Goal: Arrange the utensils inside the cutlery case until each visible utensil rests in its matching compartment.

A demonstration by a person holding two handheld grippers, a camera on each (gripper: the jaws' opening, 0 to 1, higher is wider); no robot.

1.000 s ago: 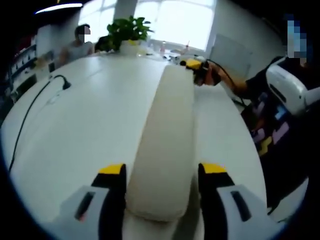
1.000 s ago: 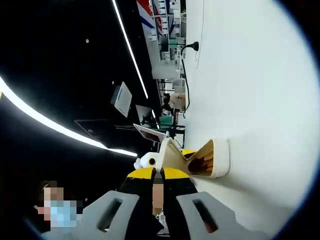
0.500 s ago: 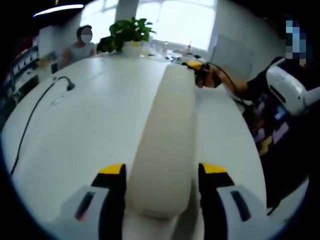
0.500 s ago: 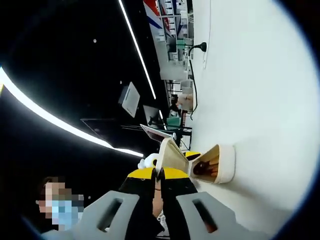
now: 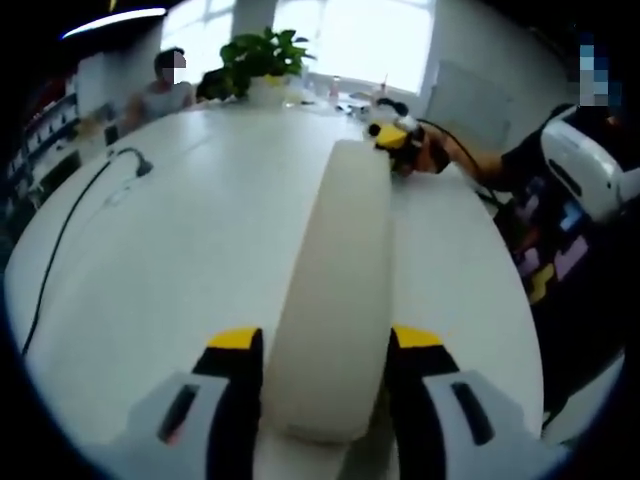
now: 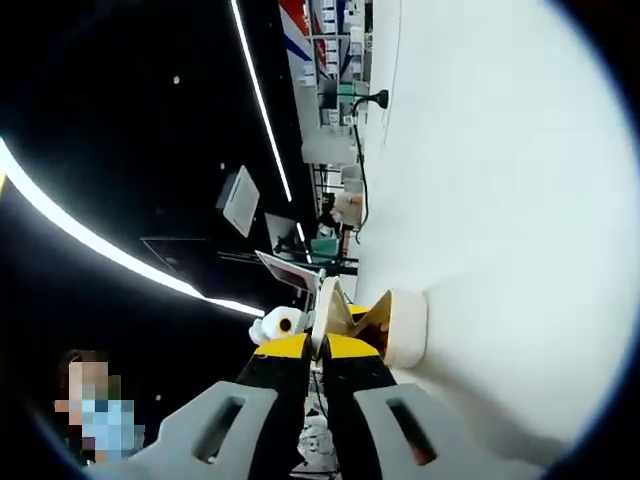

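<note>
My left claw [image 5: 322,350] was clamped on the near end of the cutlery case [image 5: 335,290], which lay lengthwise on the white counter [image 5: 170,260]. At the far end my right claw [image 6: 318,350] was pinched together on the case's thin lid [image 6: 326,305], held ajar. Risk: the lid could slip from that thin pinch and snap down, or the case could skid. Utensils inside unclear.

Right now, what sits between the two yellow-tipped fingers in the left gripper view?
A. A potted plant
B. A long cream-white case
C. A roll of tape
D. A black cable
B: the long cream-white case lies on the white table with its near end between the left gripper fingers.
</note>
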